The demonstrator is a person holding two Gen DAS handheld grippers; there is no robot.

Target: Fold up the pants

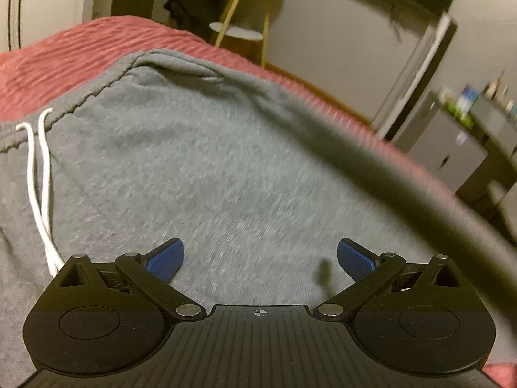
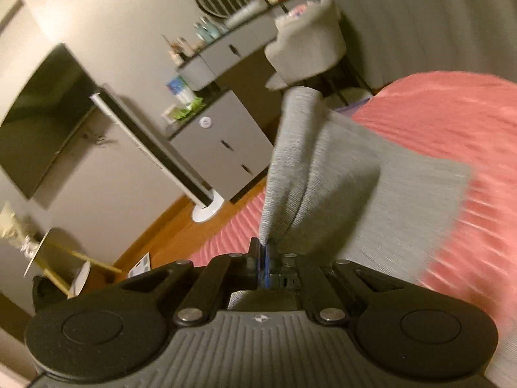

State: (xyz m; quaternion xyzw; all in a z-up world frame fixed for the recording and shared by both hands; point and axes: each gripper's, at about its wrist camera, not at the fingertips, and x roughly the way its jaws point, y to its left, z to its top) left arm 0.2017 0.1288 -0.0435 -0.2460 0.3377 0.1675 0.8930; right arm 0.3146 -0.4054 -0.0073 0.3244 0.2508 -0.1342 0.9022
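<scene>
Grey cotton sweatpants [image 1: 200,161] spread on pink ribbed bedspread [image 1: 64,51]; left gripper [image 1: 260,258] gaping wide, empty; right gripper [image 2: 265,255] pinched tight on raised pant fabric.

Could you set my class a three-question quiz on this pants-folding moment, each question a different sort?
1. True or false: the left gripper is shut on the white drawstring.
2. Which gripper grips the grey pants? A) left B) right C) neither
3. Fill in: the pants lie on a ____ bedspread.

Key: 1 false, it is open above the fabric; 2 B, the right gripper pinches a fold; 3 pink.
</scene>
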